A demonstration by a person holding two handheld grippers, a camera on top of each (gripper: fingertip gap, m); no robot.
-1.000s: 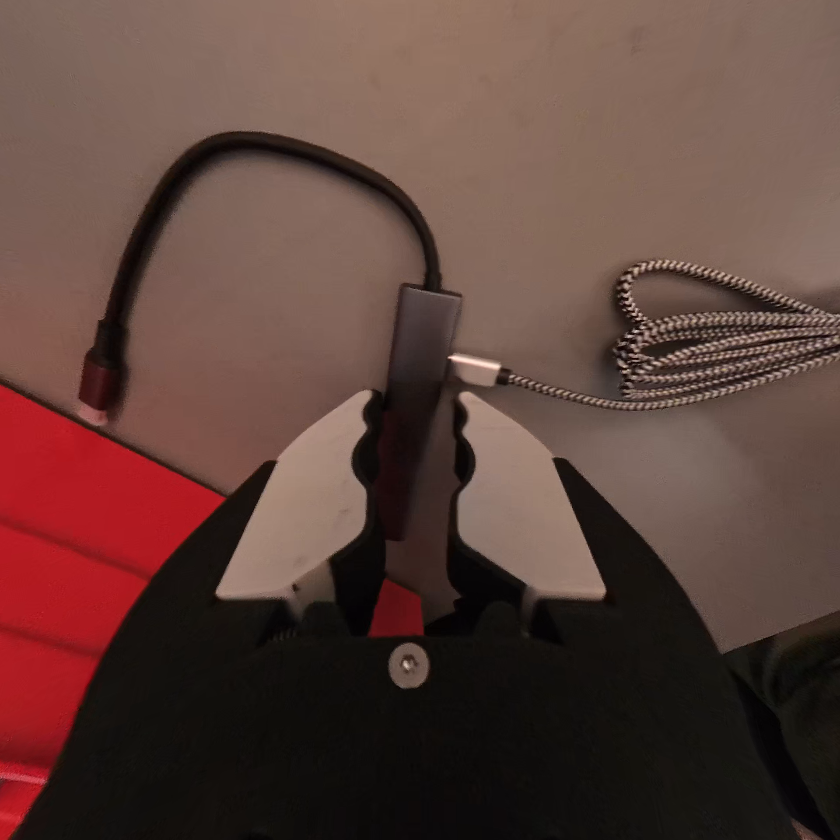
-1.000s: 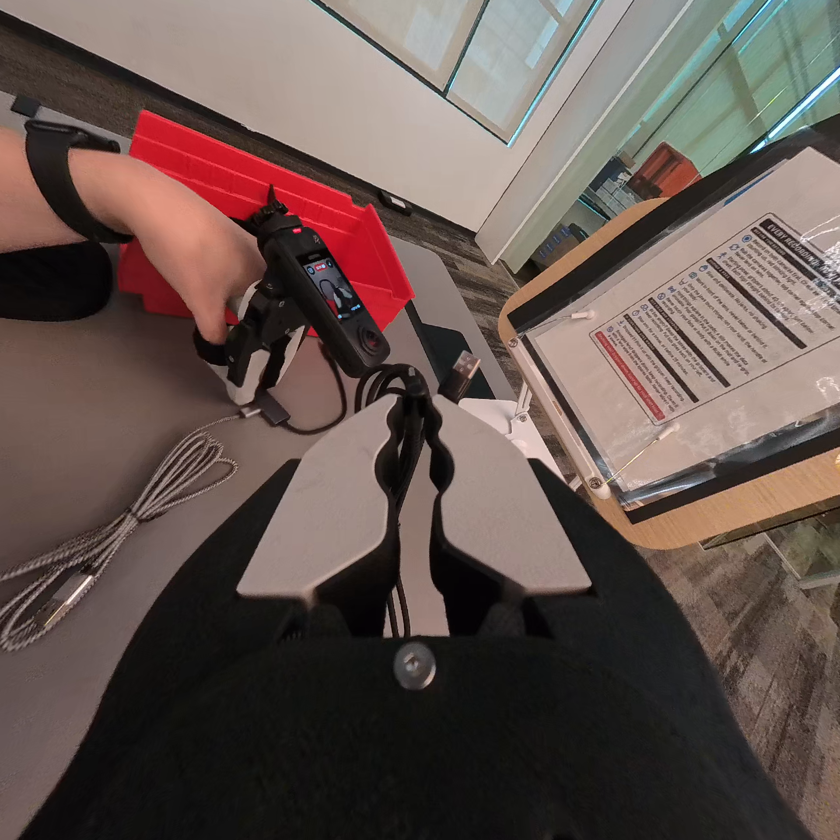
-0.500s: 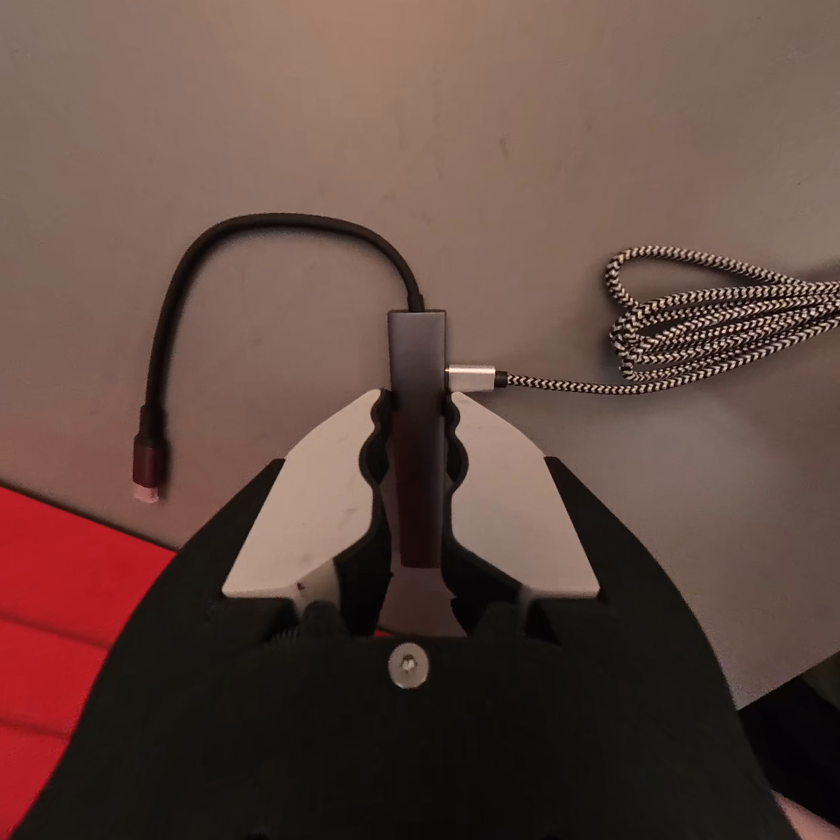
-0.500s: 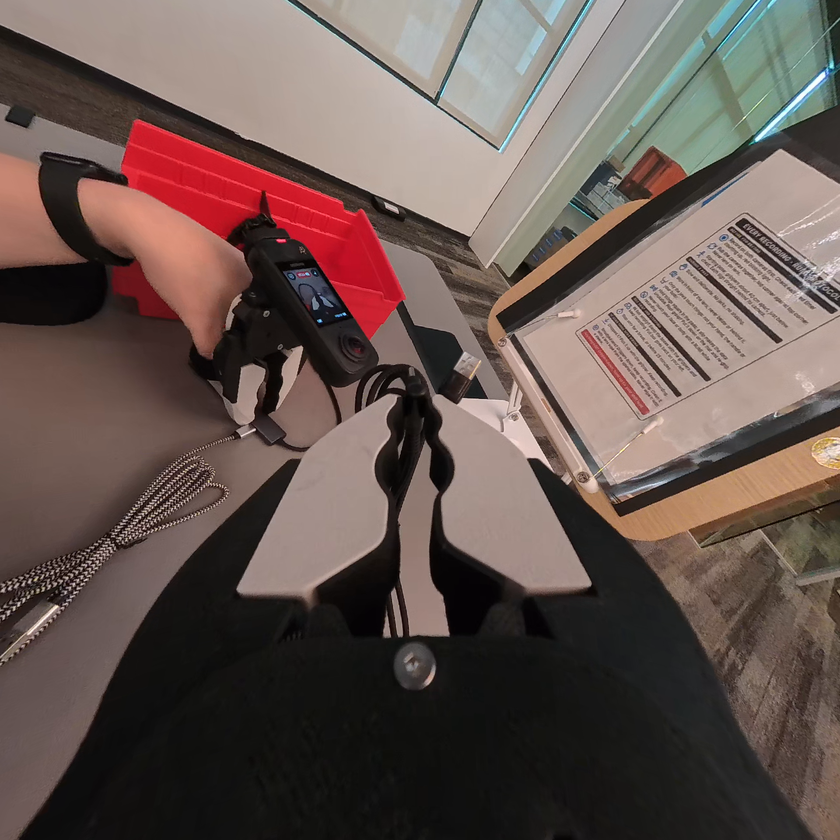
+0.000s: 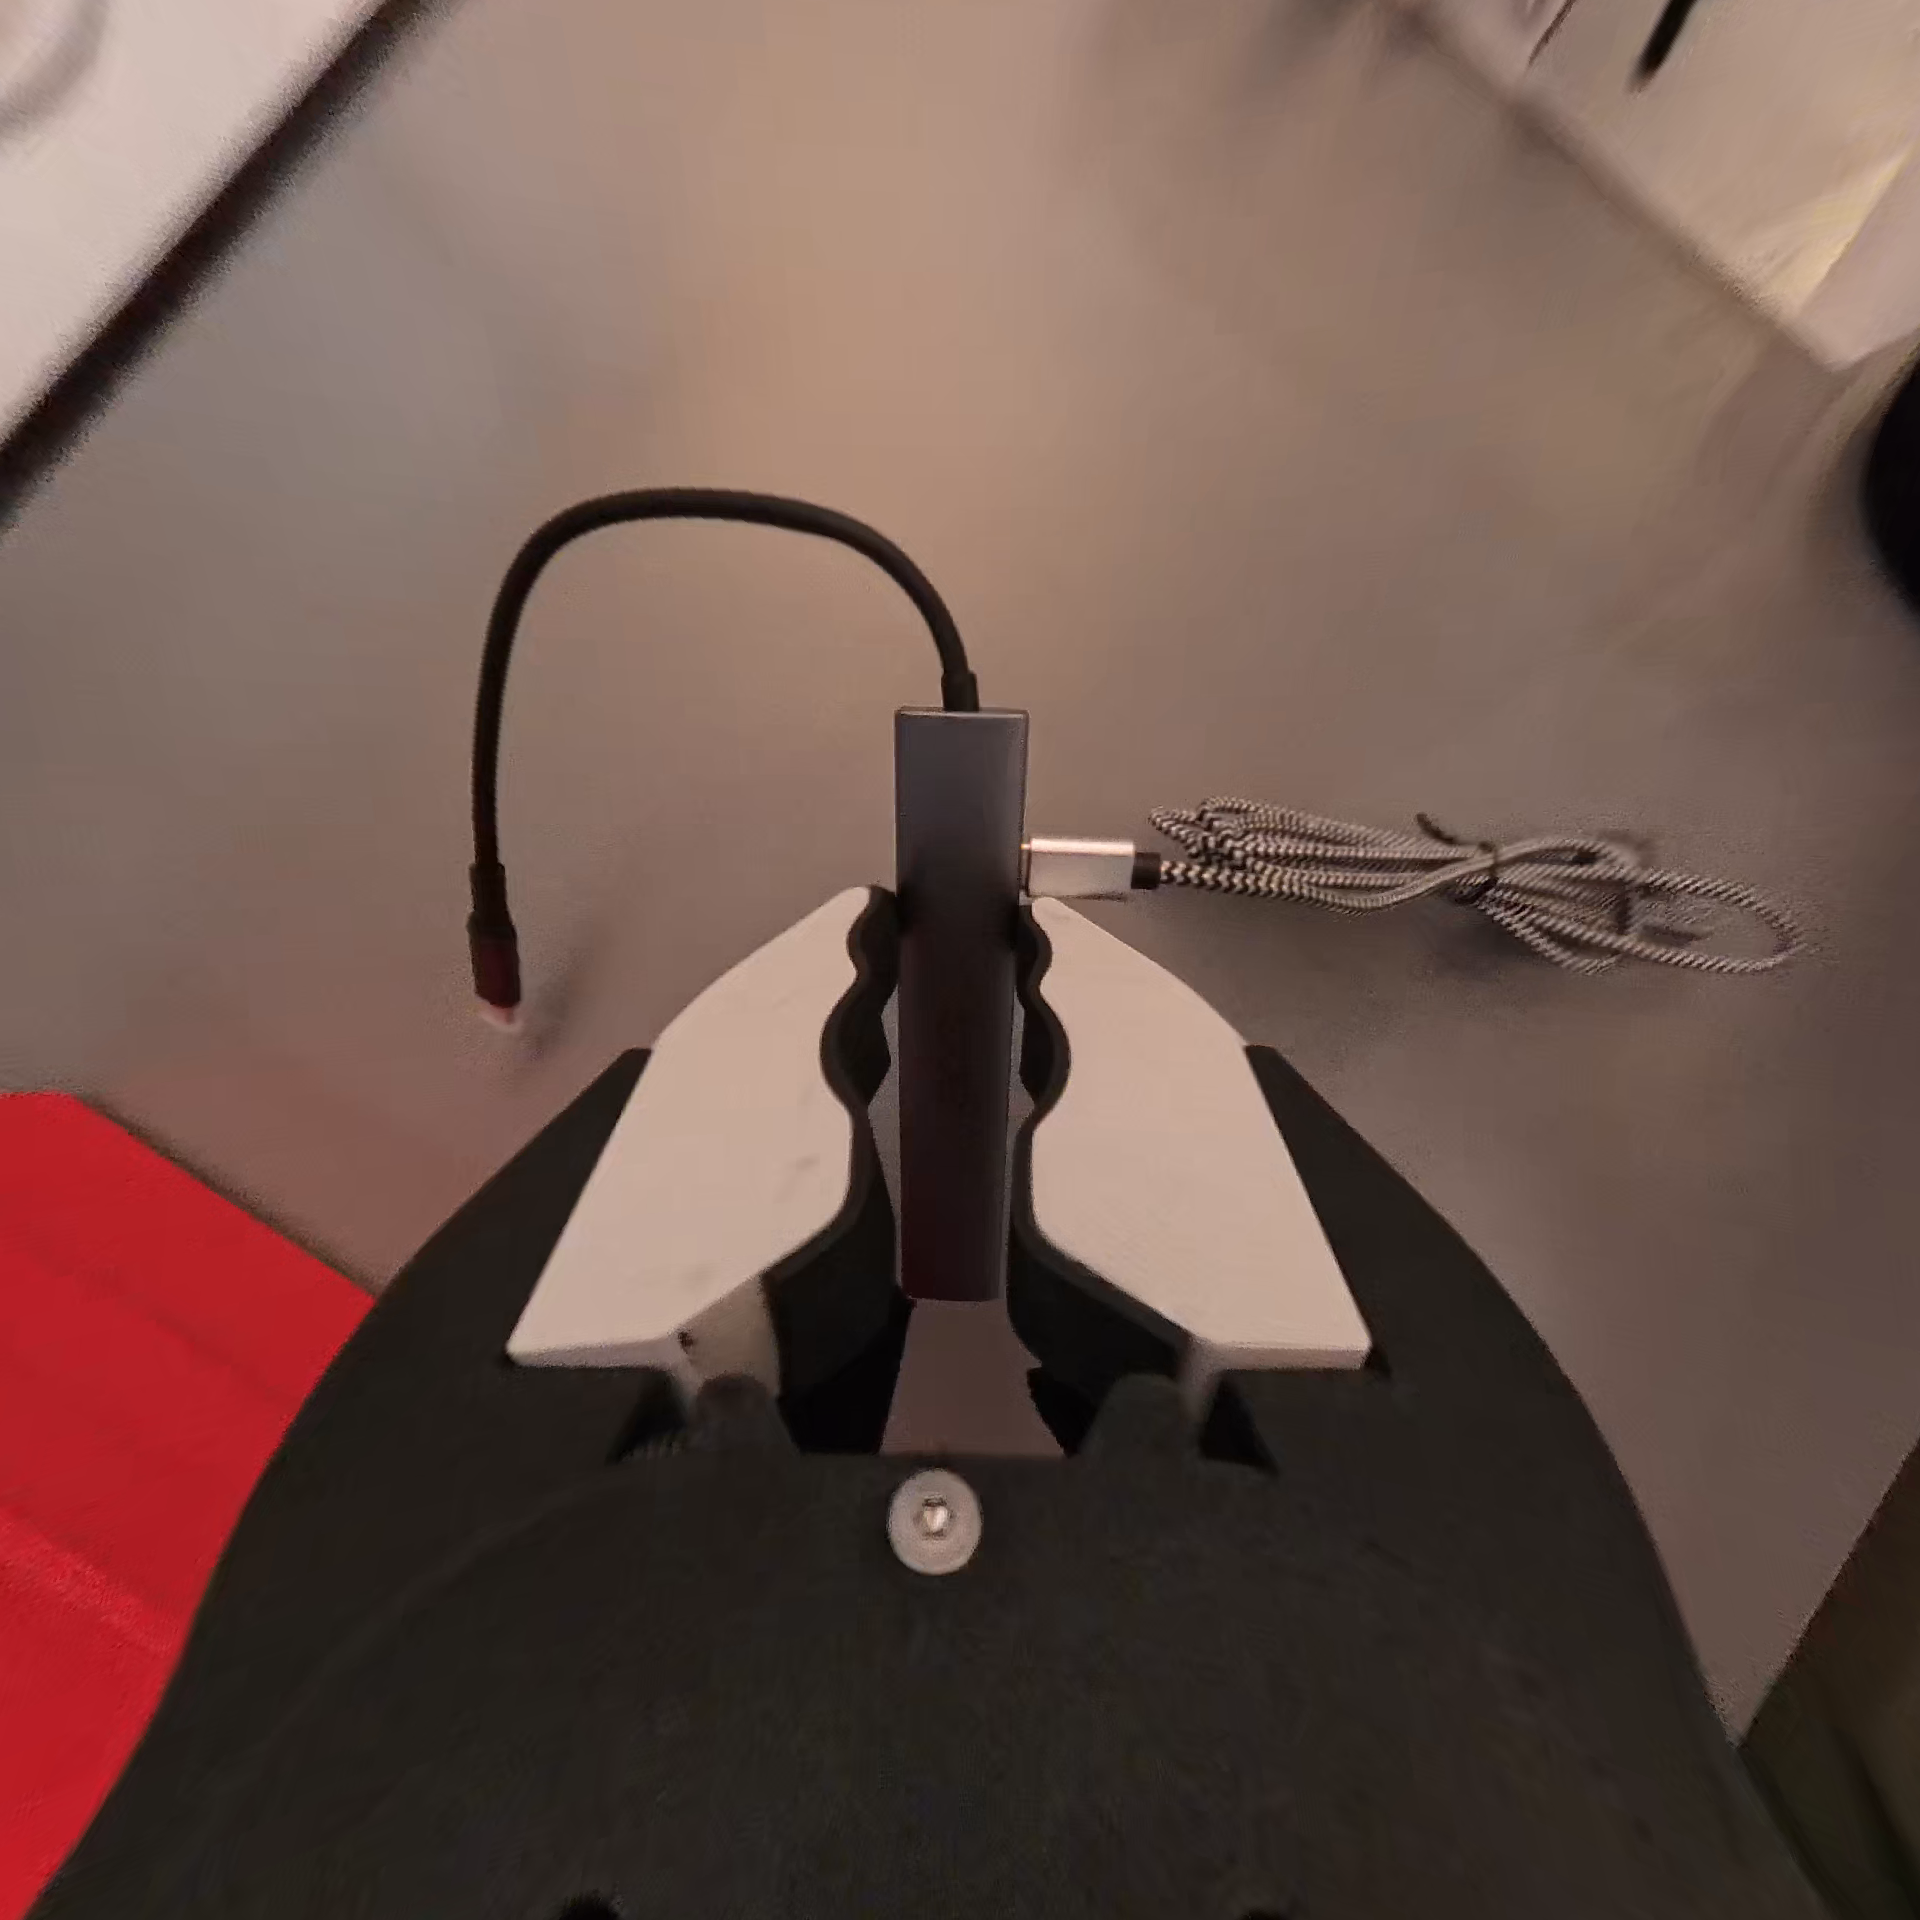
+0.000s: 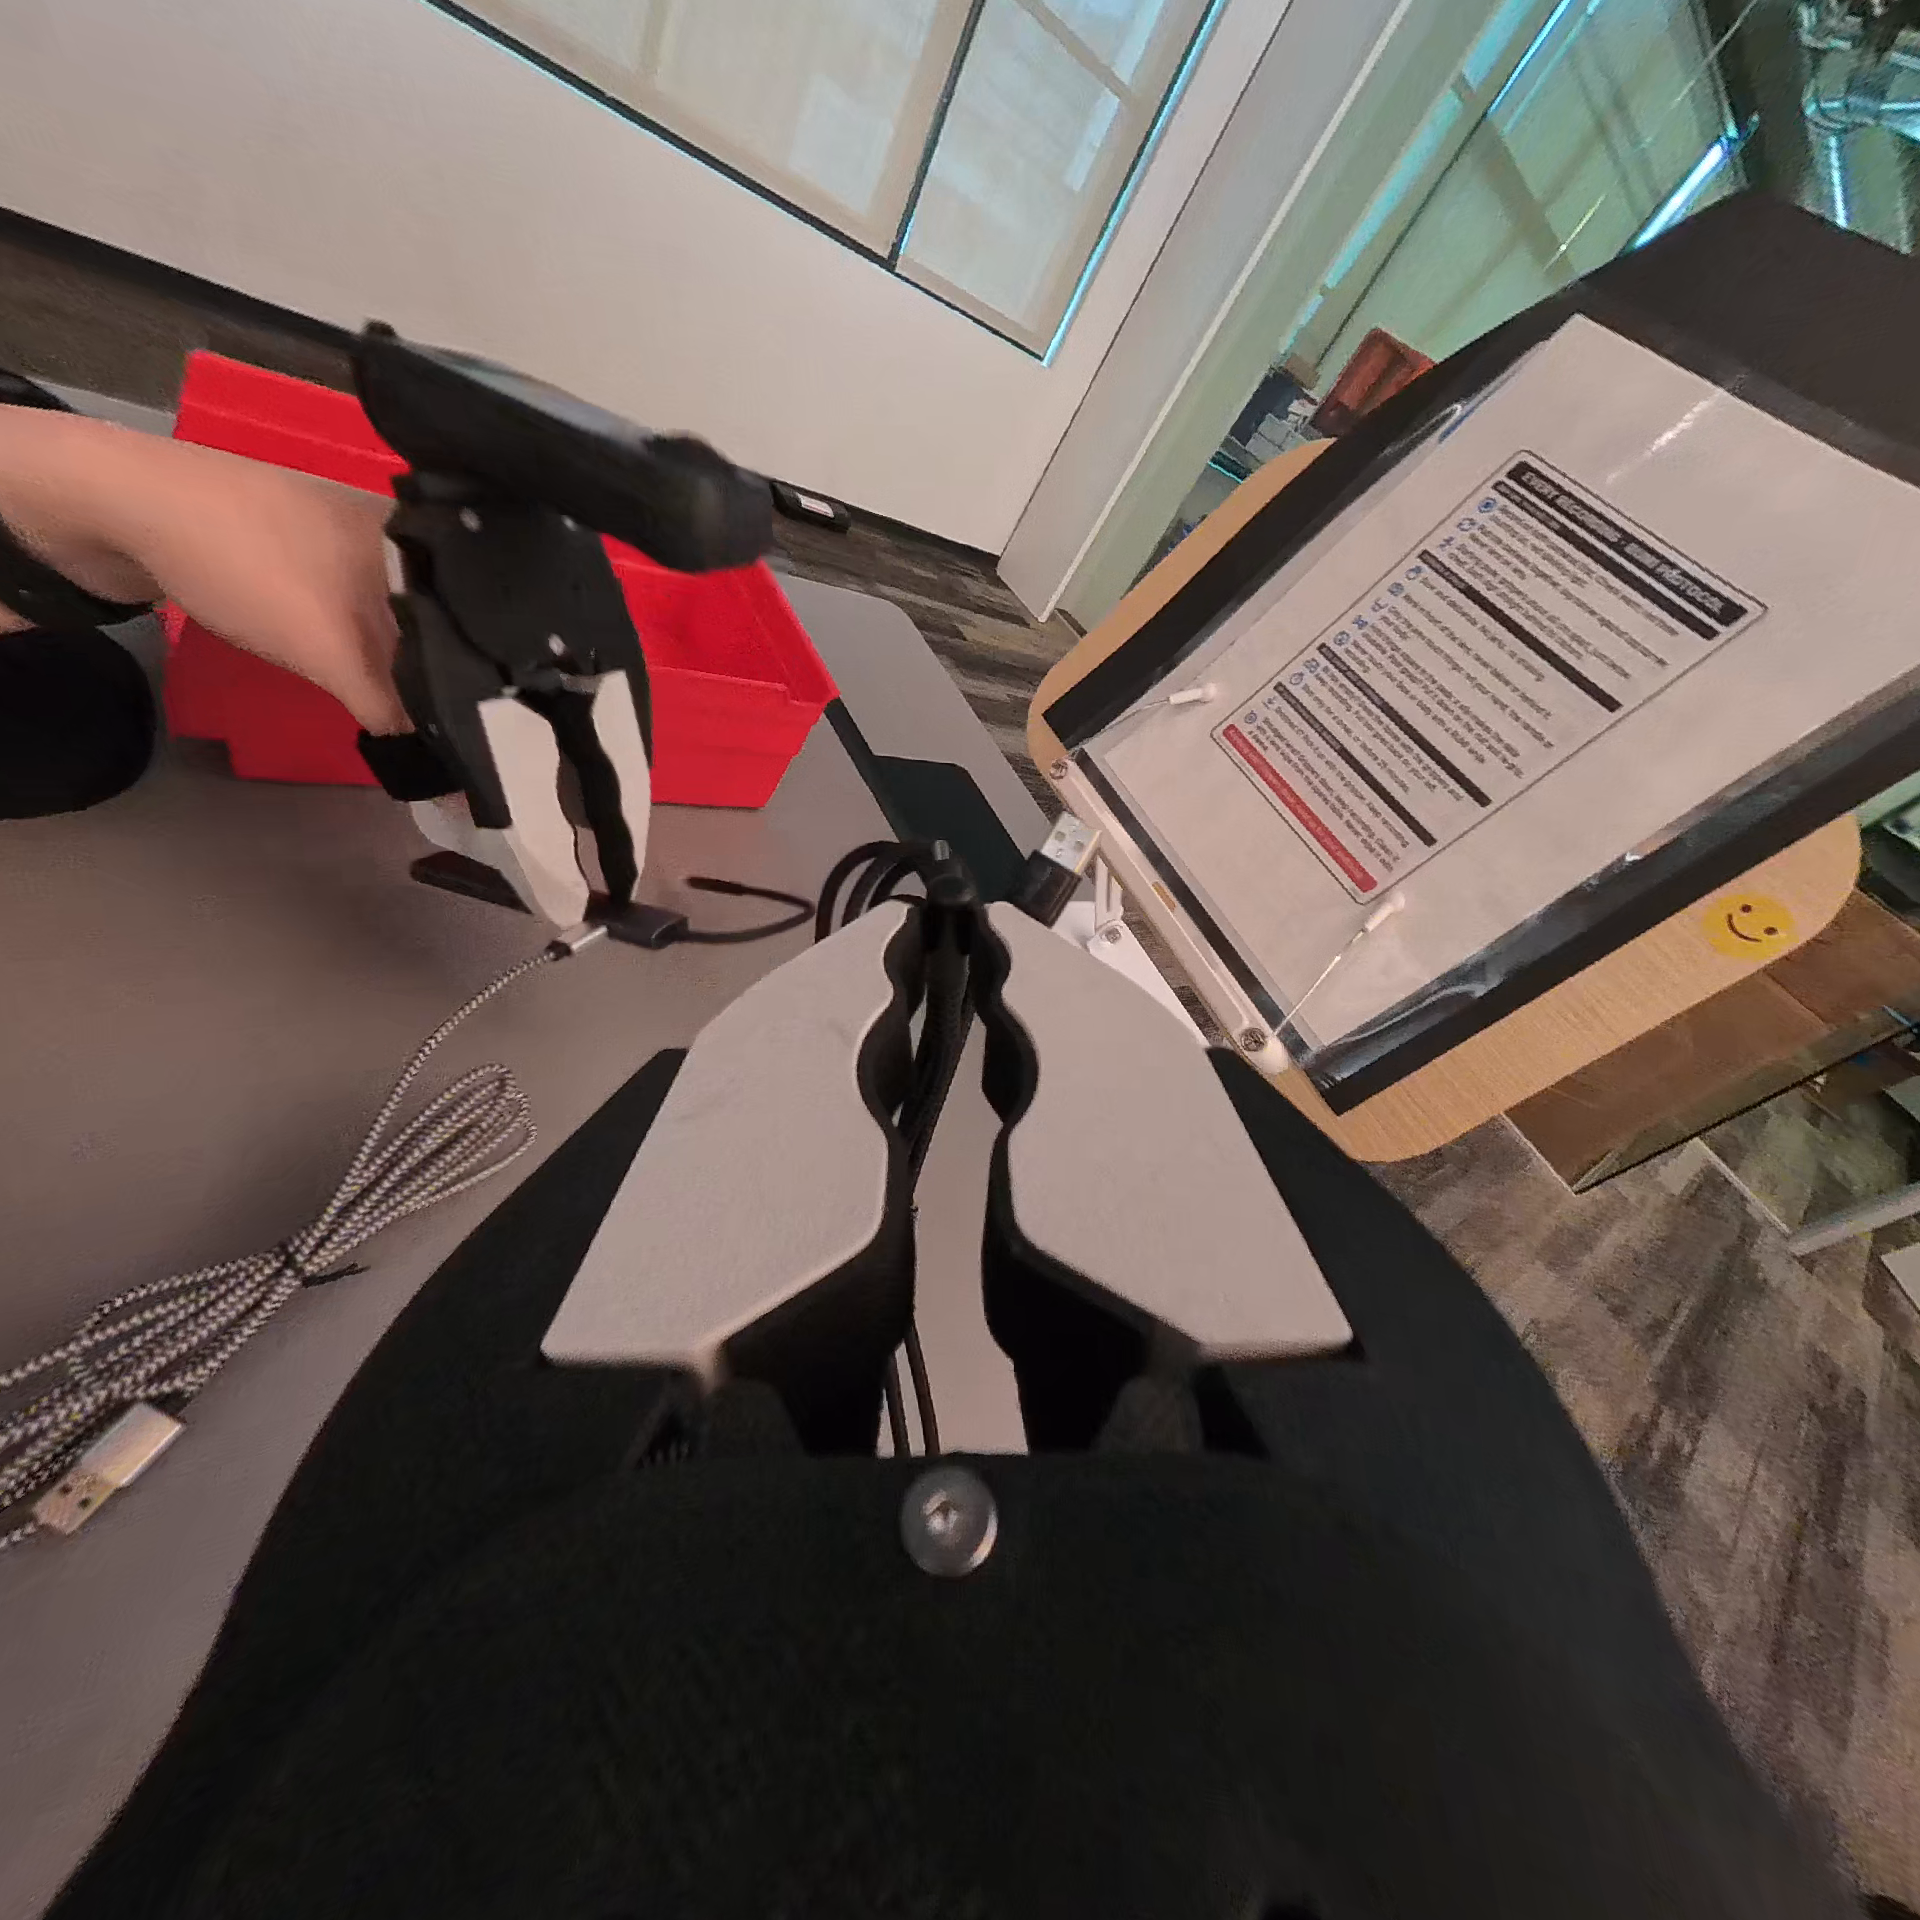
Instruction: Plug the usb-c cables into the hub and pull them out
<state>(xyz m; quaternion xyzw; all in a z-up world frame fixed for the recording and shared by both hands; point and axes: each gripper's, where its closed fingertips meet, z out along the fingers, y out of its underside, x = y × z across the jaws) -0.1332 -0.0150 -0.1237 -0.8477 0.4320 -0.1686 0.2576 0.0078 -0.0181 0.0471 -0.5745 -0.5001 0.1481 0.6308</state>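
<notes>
In the left wrist view my left gripper (image 5: 958, 902) is shut on the slim grey hub (image 5: 961, 790), which points forward between the fingers. A silver plug (image 5: 1081, 868) of the braided cable (image 5: 1455, 883) sits in the hub's right side. The hub's own black lead (image 5: 675, 509) curves left to a dark red plug (image 5: 494, 956). In the right wrist view my right gripper (image 6: 948, 920) is shut on a black cable (image 6: 940, 1018), whose coil (image 6: 868, 883) and USB plug (image 6: 1065, 847) lie just beyond. The left gripper (image 6: 582, 894) and hub (image 6: 644, 925) show there, low over the table.
A red bin (image 6: 727, 665) stands behind the left gripper on the grey table (image 6: 208, 987). The braided cable (image 6: 416, 1143) trails to the front left. A framed printed sheet (image 6: 1455, 707) leans on a round wooden table (image 6: 1558, 1039) to the right. A hand (image 6: 208, 582) holds the left gripper. Spacing between my two grippers at the tips: around 25 cm.
My left gripper has closed from open around the hub to shut on it and has tilted up and swung with it. My right gripper has kept hold of the black cable.
</notes>
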